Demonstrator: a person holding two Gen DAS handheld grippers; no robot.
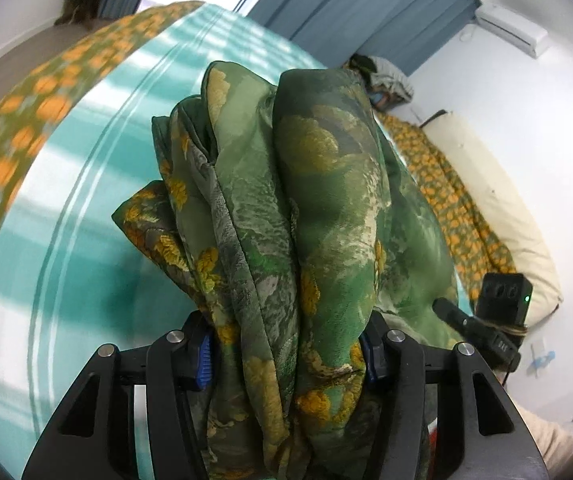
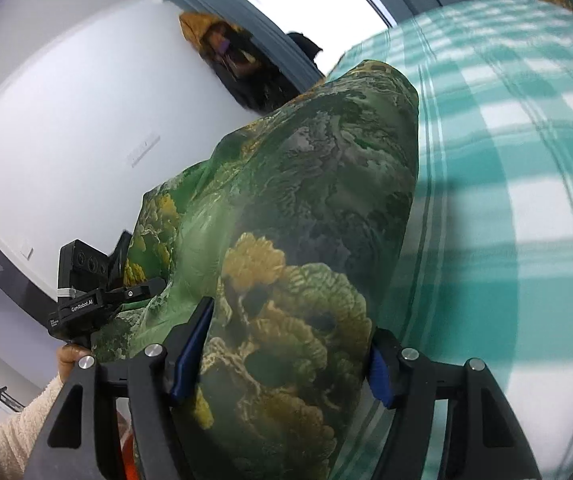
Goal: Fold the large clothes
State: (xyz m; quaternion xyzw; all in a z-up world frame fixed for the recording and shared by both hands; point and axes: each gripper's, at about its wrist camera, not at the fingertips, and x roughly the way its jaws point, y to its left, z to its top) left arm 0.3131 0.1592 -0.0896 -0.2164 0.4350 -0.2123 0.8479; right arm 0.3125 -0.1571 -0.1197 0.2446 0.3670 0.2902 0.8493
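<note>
A large green garment (image 1: 306, 208) with yellow flower print hangs bunched in thick folds between both grippers, lifted above the bed. My left gripper (image 1: 286, 354) is shut on a thick bundle of it, its blue pads pressed against the cloth on both sides. My right gripper (image 2: 278, 356) is shut on another thick part of the same garment (image 2: 306, 200). The right gripper also shows at the right of the left wrist view (image 1: 486, 320), and the left gripper at the left of the right wrist view (image 2: 86, 292). The fingertips are hidden by cloth.
A teal and white checked bedsheet (image 1: 86, 208) covers the bed below, also in the right wrist view (image 2: 526, 200). An orange-flowered blanket (image 1: 458, 208) and a cream pillow (image 1: 498, 208) lie by the white wall. Blue curtains (image 1: 358, 12) hang behind.
</note>
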